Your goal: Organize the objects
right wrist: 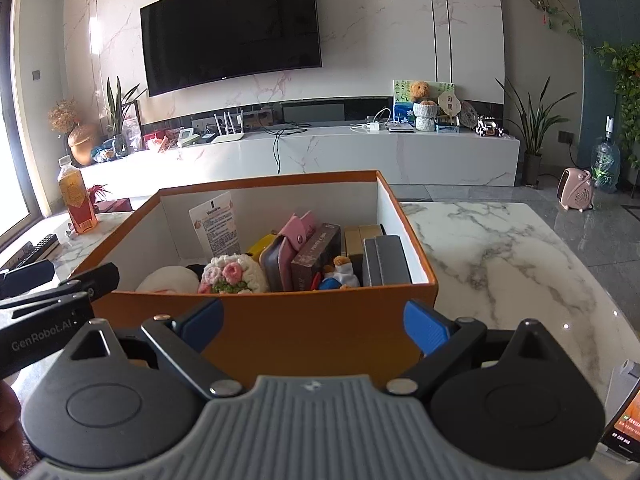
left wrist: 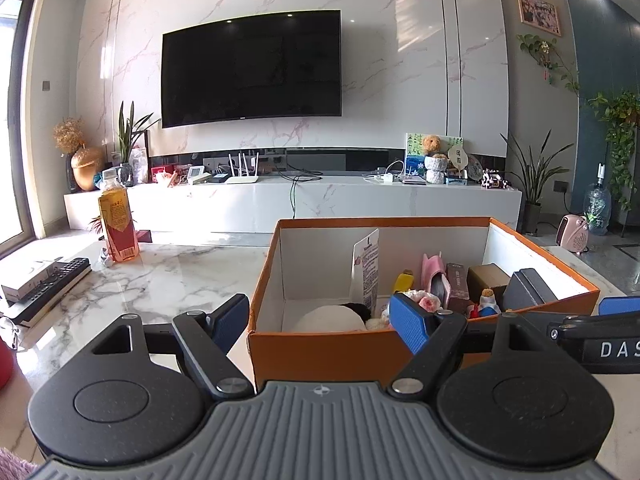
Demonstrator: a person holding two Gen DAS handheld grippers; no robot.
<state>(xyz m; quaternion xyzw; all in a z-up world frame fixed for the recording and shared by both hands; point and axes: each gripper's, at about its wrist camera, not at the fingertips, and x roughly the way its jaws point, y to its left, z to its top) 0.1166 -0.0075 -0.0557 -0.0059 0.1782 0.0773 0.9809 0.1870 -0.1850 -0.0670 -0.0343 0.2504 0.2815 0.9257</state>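
Observation:
An orange box [left wrist: 320, 350] with white inner walls stands on the marble table and also shows in the right wrist view [right wrist: 280, 316]. It holds several items: a white tube [right wrist: 218, 224], a crocheted flower piece [right wrist: 232, 274], a pink pouch [right wrist: 298, 226], a dark carton [right wrist: 316, 252], a grey case [right wrist: 386, 260] and a small figure [right wrist: 340, 270]. My left gripper [left wrist: 320, 318] is open and empty at the box's near left corner. My right gripper [right wrist: 314, 326] is open and empty in front of the box's near wall.
A bottle of amber drink [left wrist: 118, 226] stands at the table's far left, next to a remote [left wrist: 52, 286] and a small white box [left wrist: 26, 280]. A phone [right wrist: 624, 428] lies at the near right edge. The marble table [right wrist: 500, 248] extends to the right of the box.

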